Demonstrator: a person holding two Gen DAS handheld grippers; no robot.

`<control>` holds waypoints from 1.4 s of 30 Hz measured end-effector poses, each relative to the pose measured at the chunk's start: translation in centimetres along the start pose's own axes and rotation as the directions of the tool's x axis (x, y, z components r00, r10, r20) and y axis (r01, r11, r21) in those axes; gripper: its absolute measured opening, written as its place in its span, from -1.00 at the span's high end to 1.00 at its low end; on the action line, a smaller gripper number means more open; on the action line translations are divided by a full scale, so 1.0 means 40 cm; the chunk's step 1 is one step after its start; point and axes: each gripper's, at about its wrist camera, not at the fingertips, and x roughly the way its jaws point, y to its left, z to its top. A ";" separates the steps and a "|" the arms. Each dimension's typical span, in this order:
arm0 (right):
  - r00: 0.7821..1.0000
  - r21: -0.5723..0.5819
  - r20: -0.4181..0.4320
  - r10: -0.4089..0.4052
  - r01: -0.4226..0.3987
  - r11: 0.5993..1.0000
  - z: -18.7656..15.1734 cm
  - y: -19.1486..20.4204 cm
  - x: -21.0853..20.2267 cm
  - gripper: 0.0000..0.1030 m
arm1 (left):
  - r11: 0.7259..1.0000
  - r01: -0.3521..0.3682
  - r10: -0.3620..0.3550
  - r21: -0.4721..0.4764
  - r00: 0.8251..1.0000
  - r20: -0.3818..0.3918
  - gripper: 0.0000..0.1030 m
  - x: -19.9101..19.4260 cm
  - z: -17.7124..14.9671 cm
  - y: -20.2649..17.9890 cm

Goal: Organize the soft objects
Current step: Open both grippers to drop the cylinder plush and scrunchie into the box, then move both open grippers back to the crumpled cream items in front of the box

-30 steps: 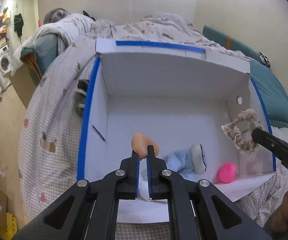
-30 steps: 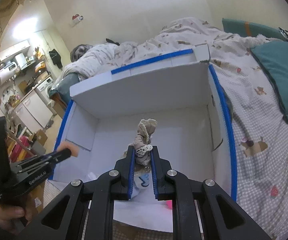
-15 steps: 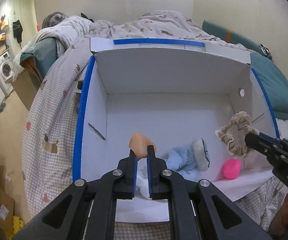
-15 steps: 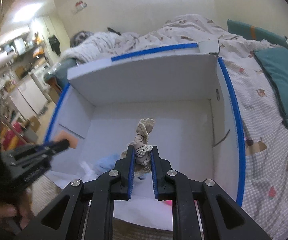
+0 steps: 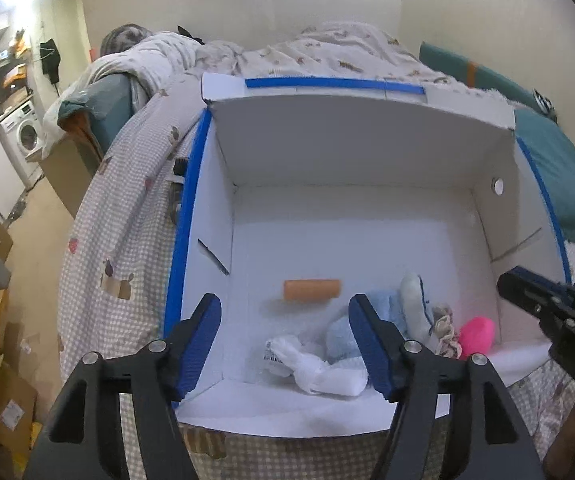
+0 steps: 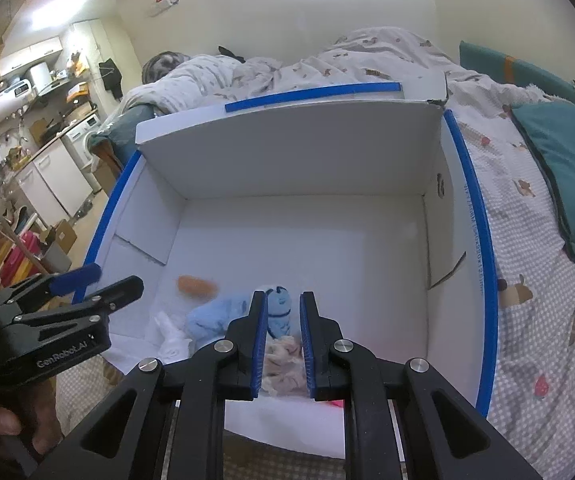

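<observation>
My left gripper [image 5: 285,340] is spread wide, holding nothing. My right gripper [image 6: 283,344] is parted too, beige scrunchie [image 6: 283,364] lying loose below its tips. Both hover over the near edge of the white box [image 5: 359,152]. On the box floor: white sock [image 5: 319,368], blue plush [image 6: 247,312], pink ball [image 5: 476,332]; orange roll [image 5: 312,290] farther in, apart.
</observation>
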 end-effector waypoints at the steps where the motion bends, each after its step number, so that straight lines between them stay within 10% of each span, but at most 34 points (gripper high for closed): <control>1: 1.000 0.005 -0.002 0.007 -0.007 1.000 0.001 -0.002 0.000 0.67 | 1.000 0.000 0.000 0.002 1.000 -0.001 -0.24 0.000 0.000 0.001; 3: 1.000 0.016 -0.004 0.008 -0.007 1.000 0.001 -0.004 0.001 0.55 | 1.000 -0.009 0.009 0.010 1.000 -0.003 -0.24 0.002 -0.001 0.002; 5: 1.000 0.025 0.003 -0.001 0.000 1.000 0.000 -0.007 -0.001 -0.21 | 1.000 -0.013 0.013 0.010 1.000 -0.008 -0.24 0.005 -0.001 0.003; 7: 1.000 0.031 0.026 -0.017 0.017 0.999 0.000 -0.007 -0.009 -0.53 | 1.000 -0.012 0.012 0.010 1.000 -0.010 -0.24 0.007 0.000 0.002; 42: 0.997 0.082 0.062 -0.040 0.035 0.996 -0.064 0.000 -0.114 -0.53 | 1.000 -0.022 0.023 -0.020 0.998 0.053 -0.24 -0.136 -0.056 0.059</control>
